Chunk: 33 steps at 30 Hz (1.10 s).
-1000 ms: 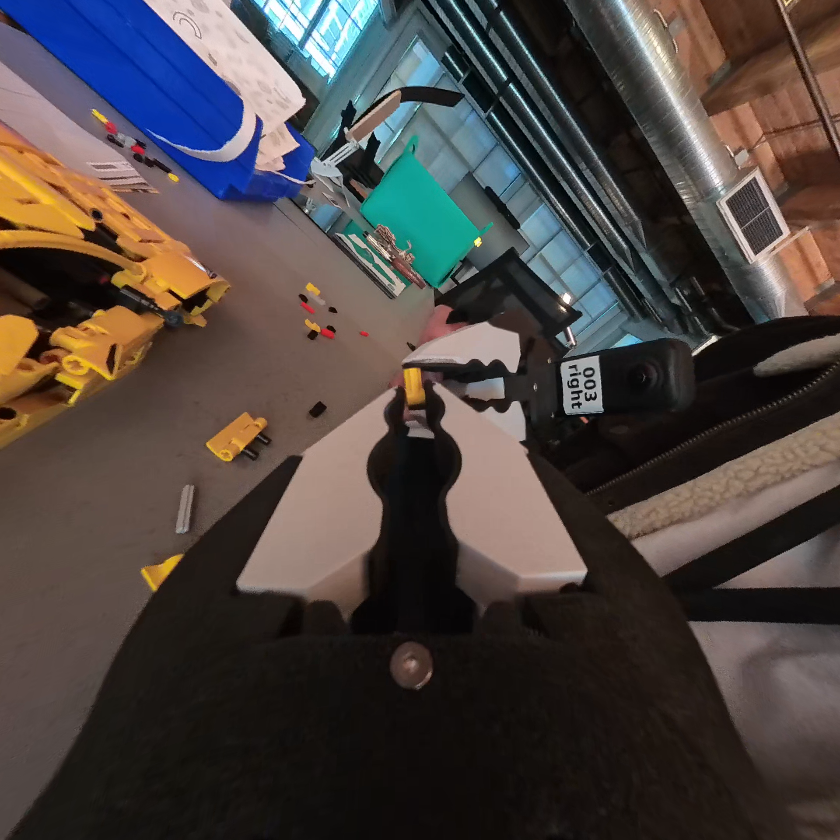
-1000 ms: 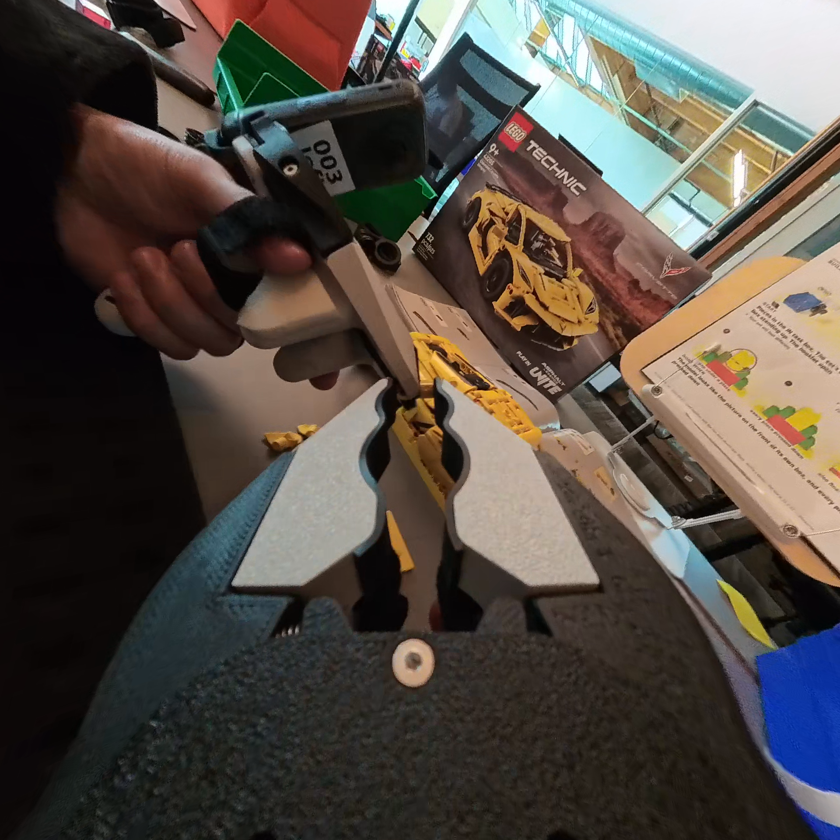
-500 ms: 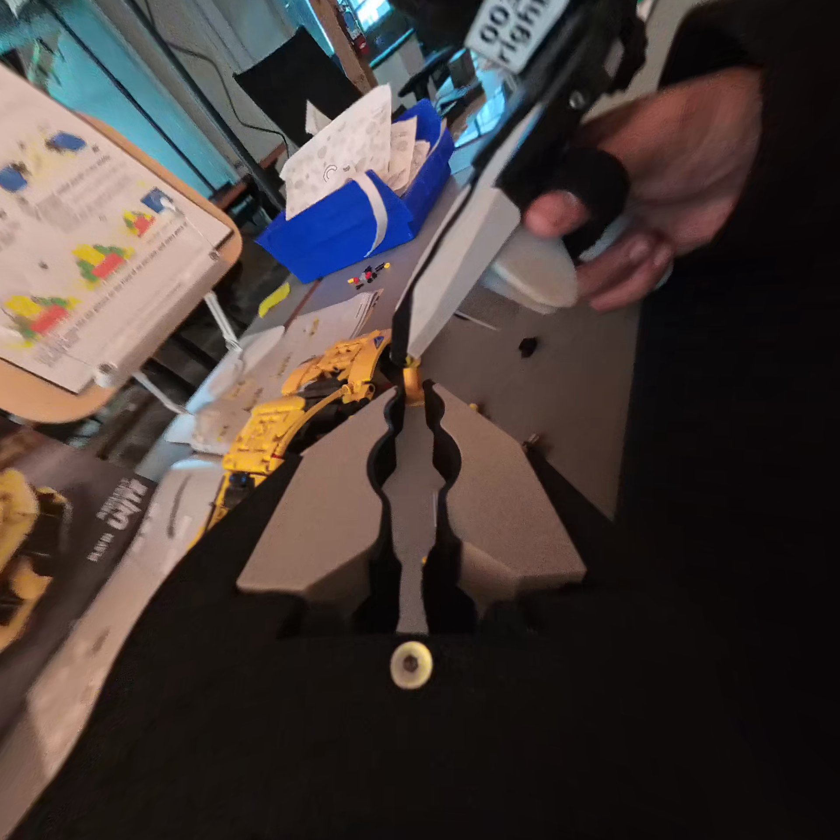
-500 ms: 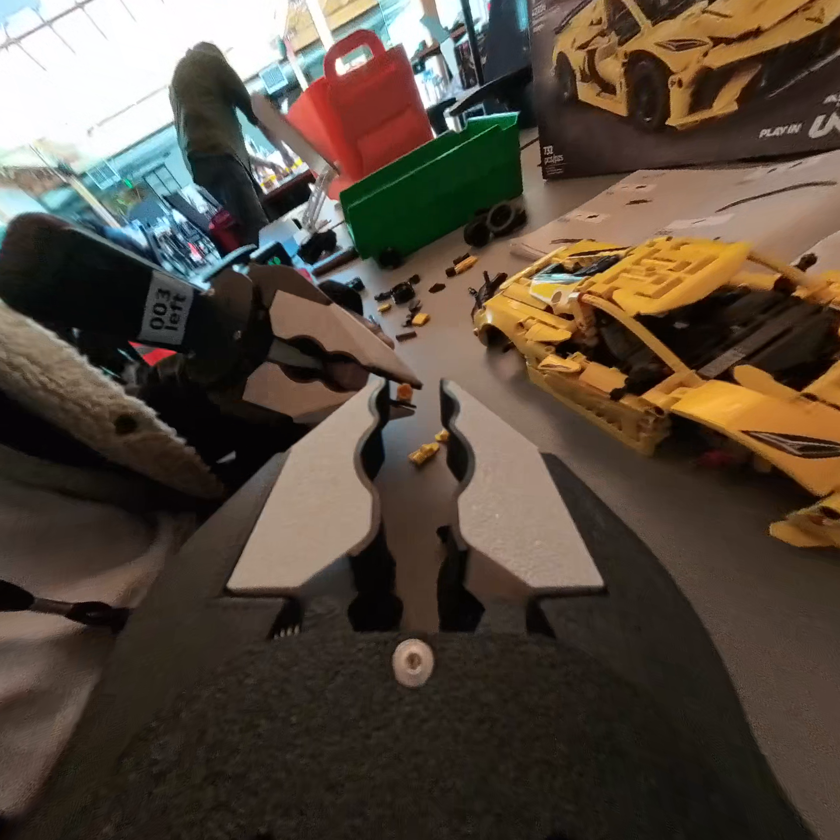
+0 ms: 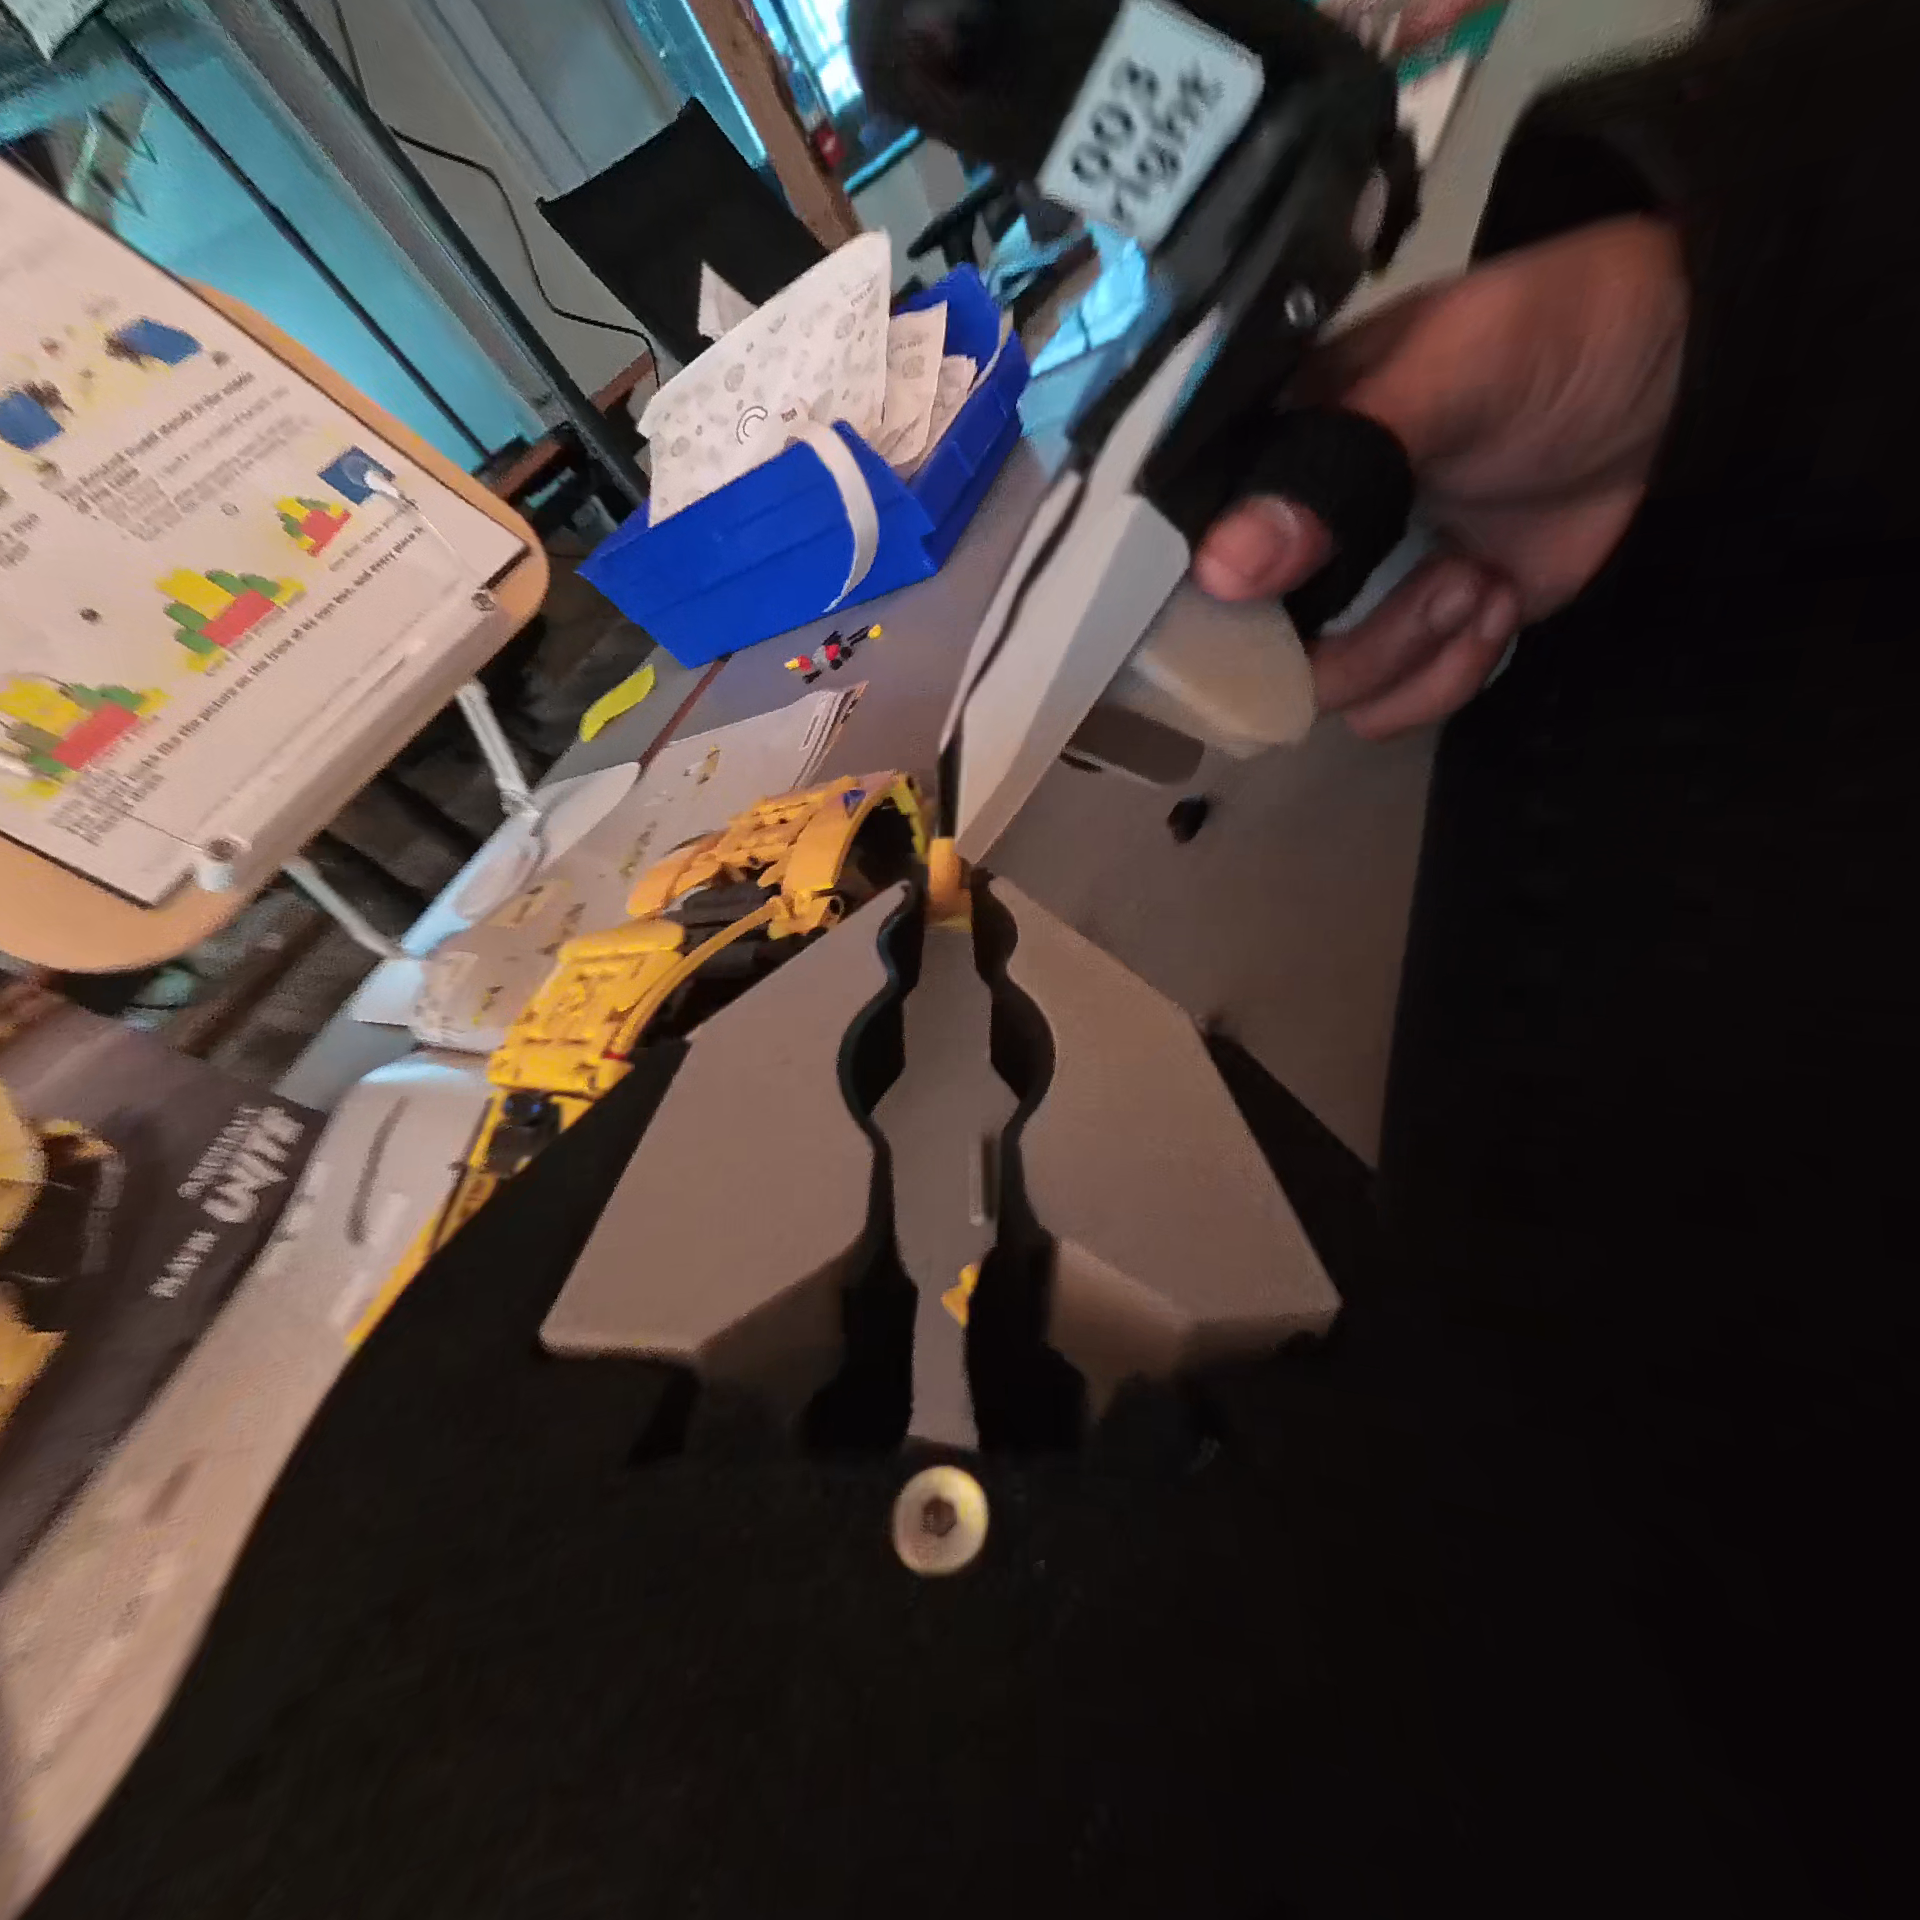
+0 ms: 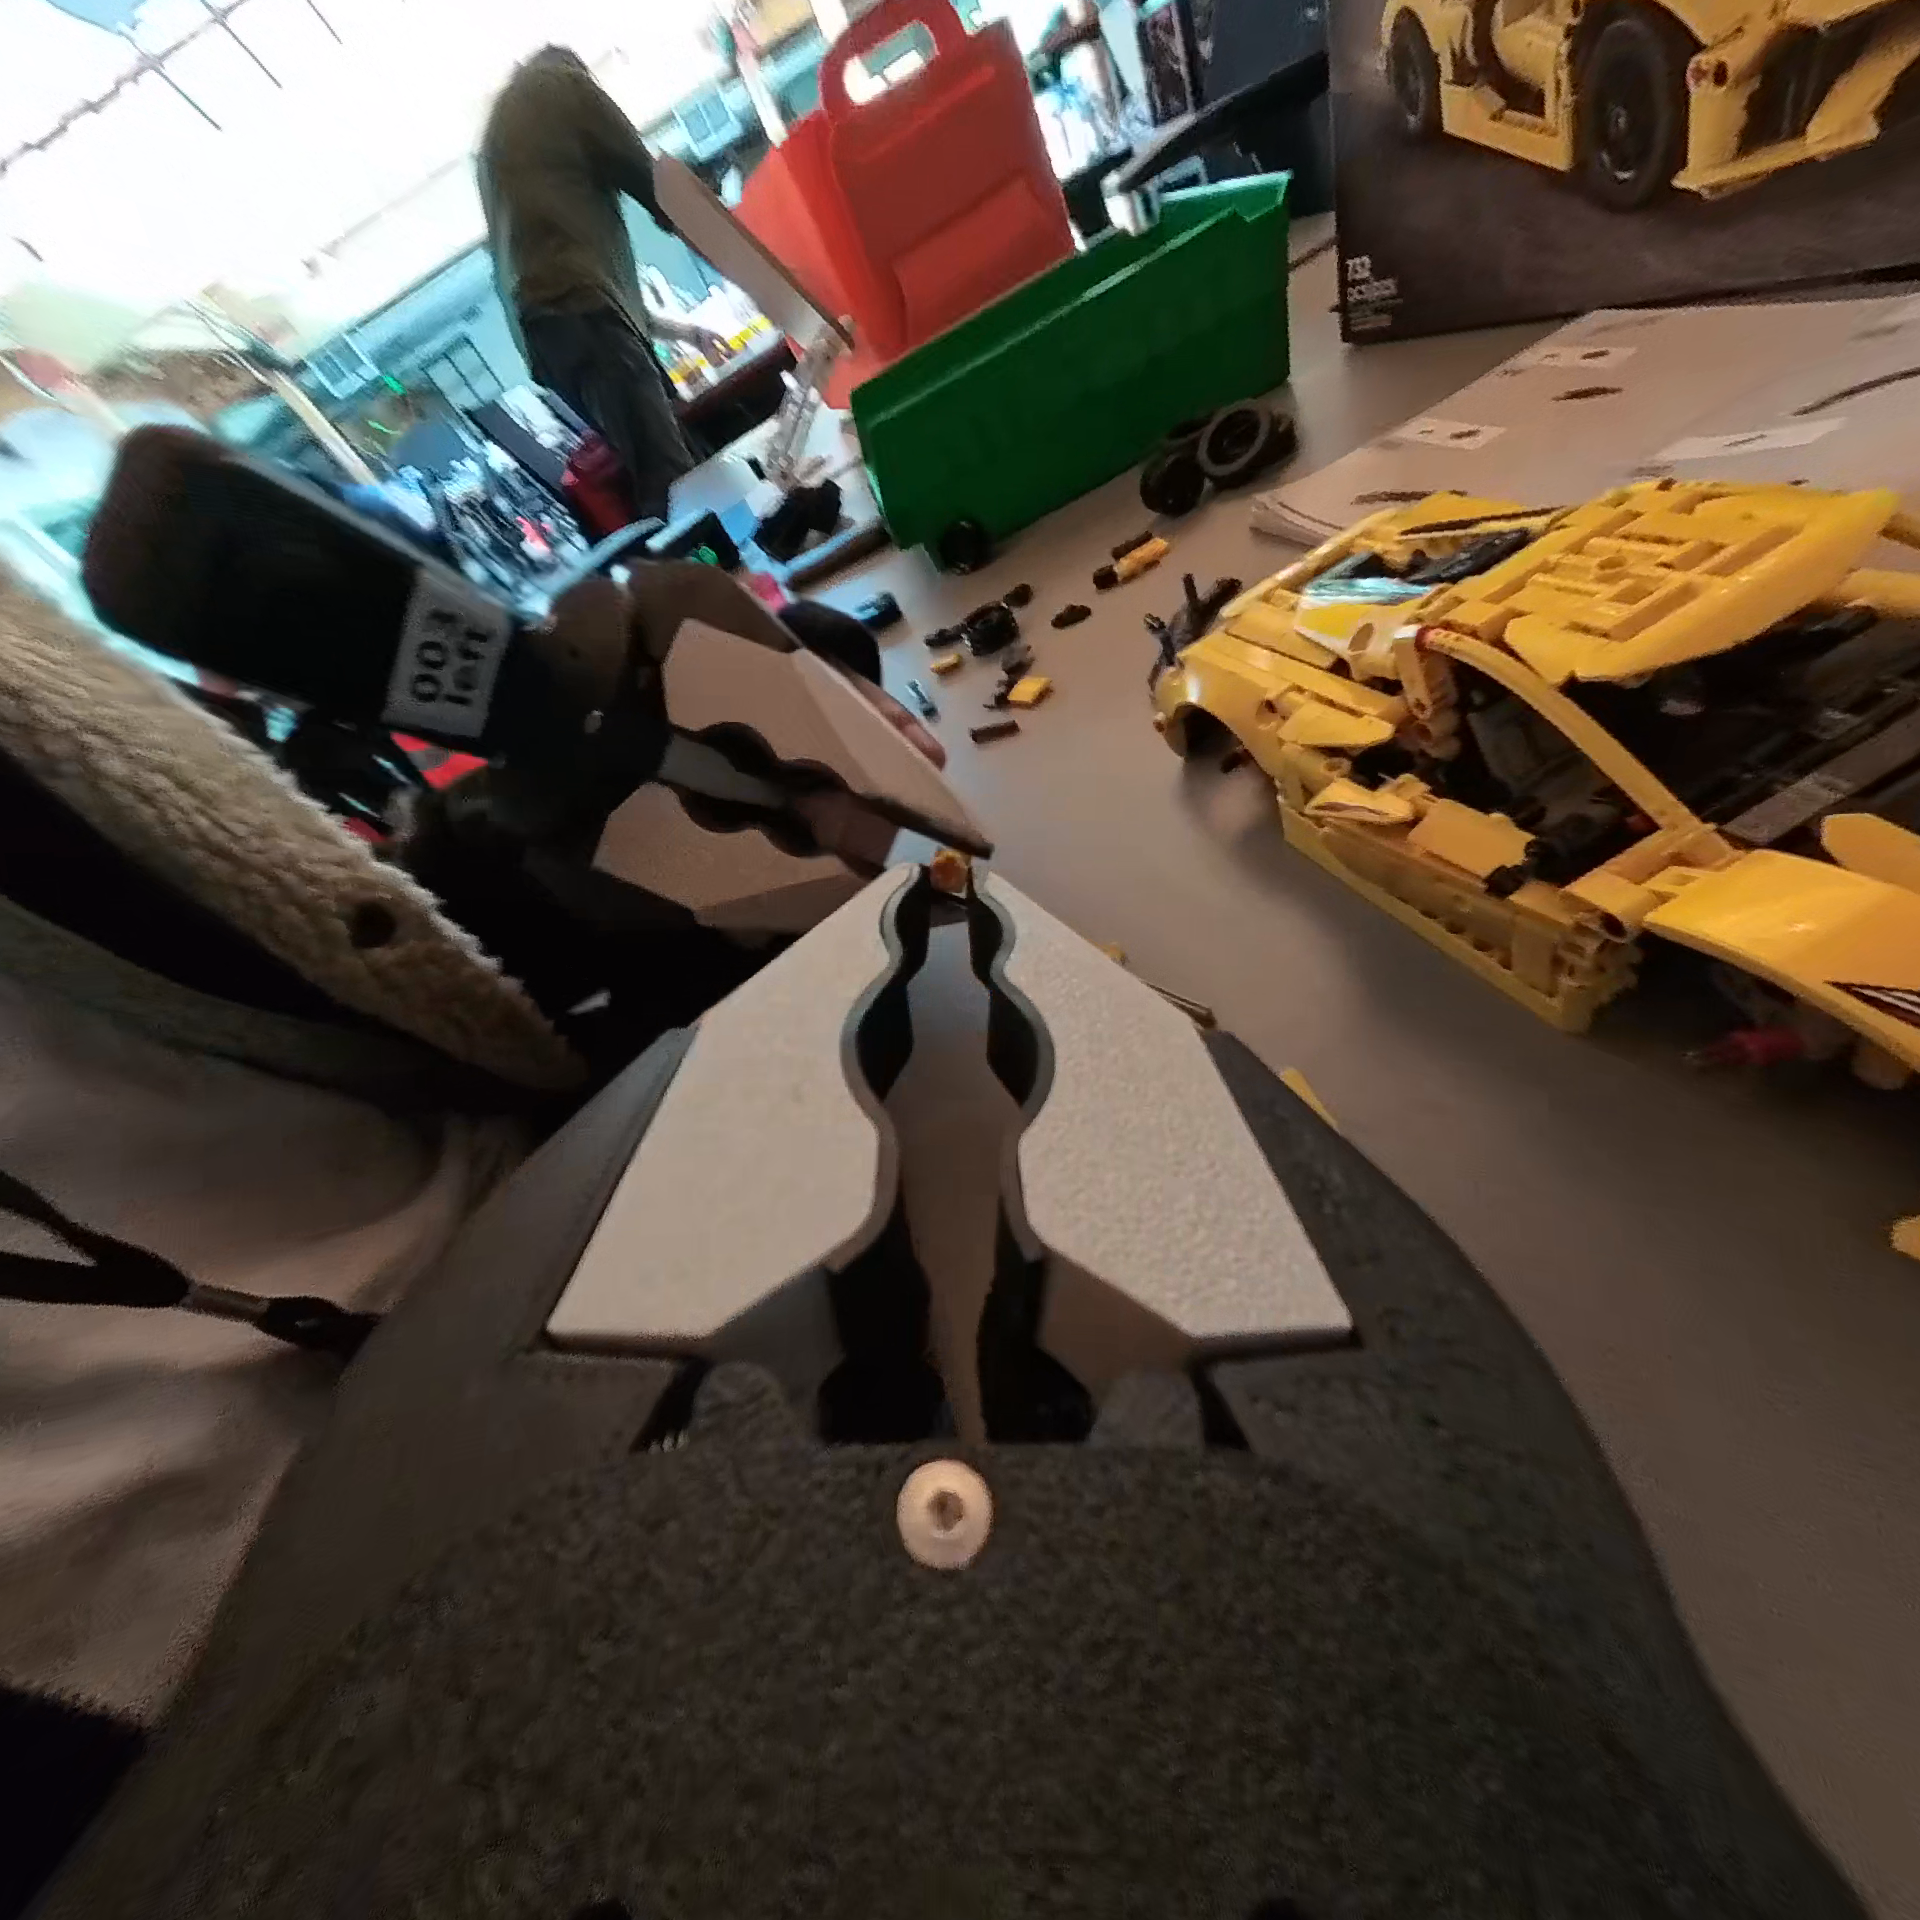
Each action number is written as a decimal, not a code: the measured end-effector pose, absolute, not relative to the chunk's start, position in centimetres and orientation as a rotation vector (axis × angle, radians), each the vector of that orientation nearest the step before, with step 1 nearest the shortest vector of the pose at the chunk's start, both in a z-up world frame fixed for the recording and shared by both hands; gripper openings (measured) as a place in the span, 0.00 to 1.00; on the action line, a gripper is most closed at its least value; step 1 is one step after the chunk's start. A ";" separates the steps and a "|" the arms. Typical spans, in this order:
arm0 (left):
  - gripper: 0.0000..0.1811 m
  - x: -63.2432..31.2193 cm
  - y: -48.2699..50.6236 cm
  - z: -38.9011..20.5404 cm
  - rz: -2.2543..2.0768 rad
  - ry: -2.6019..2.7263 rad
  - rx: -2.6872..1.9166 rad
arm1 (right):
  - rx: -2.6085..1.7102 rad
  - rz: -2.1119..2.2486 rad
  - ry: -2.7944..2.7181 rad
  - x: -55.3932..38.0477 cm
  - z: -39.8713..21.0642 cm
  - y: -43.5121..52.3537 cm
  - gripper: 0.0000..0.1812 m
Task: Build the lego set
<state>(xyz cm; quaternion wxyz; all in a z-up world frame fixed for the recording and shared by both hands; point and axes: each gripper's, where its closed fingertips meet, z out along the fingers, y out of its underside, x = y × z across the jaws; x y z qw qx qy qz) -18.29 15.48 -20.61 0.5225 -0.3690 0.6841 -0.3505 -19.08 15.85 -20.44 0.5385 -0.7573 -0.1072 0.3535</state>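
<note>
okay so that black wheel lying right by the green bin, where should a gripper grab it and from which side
Probably across the tread of the black wheel, one finger on each side of the rim. It lies beside another wheel, near the green bin, so coming from above, on the open table side, looks least obstructed. Its exact tilt is hard to tell.

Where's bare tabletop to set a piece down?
Bare grey table lies between the right gripper and the yellow car. Crowded: loose parts between the car's nose and the green bin, wheels beside it.
</note>
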 end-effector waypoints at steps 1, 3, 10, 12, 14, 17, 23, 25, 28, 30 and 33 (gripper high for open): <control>0.05 -18.4 15.3 -20.2 -0.907 1.622 -0.905 | -1.776 0.877 -0.252 -19.2 -20.0 15.7 0.03; 0.05 -18.6 15.0 -19.6 -1.040 1.593 -0.950 | -1.737 0.930 -0.250 -19.3 -19.5 15.4 0.03; 0.15 -19.5 14.6 -16.6 -1.847 1.377 -1.235 | -1.566 1.013 -0.264 -19.3 -16.7 14.4 0.03; 0.15 -19.9 14.2 -15.8 -2.029 1.339 -1.250 | -1.530 1.002 -0.261 -19.3 -16.1 14.5 0.04; 0.15 -19.9 14.1 -15.3 -2.083 1.309 -1.245 | -1.492 1.005 -0.255 -19.5 -15.4 14.4 0.04; 0.12 -19.8 14.2 -15.3 -2.074 1.301 -1.250 | -1.487 1.001 -0.257 -20.1 -15.4 14.6 0.04; 0.05 -19.8 14.6 -15.4 -2.019 1.288 -1.252 | -1.519 0.971 -0.237 -20.2 -16.0 15.2 0.04; 0.04 -19.8 15.3 -15.1 -1.935 1.256 -1.219 | -1.551 0.959 -0.218 -19.9 -16.5 15.5 0.02; 0.04 -19.7 16.1 -15.4 -1.672 1.288 -1.125 | -1.550 1.036 -0.167 -19.6 -16.7 15.6 0.09; 0.04 -19.7 15.6 -16.1 -1.415 1.374 -0.987 | -1.577 1.144 -0.131 -20.1 -17.2 15.7 0.15; 0.04 -19.3 14.8 -17.5 -1.082 1.499 -0.801 | -1.555 1.362 -0.084 -20.8 -17.1 15.3 0.17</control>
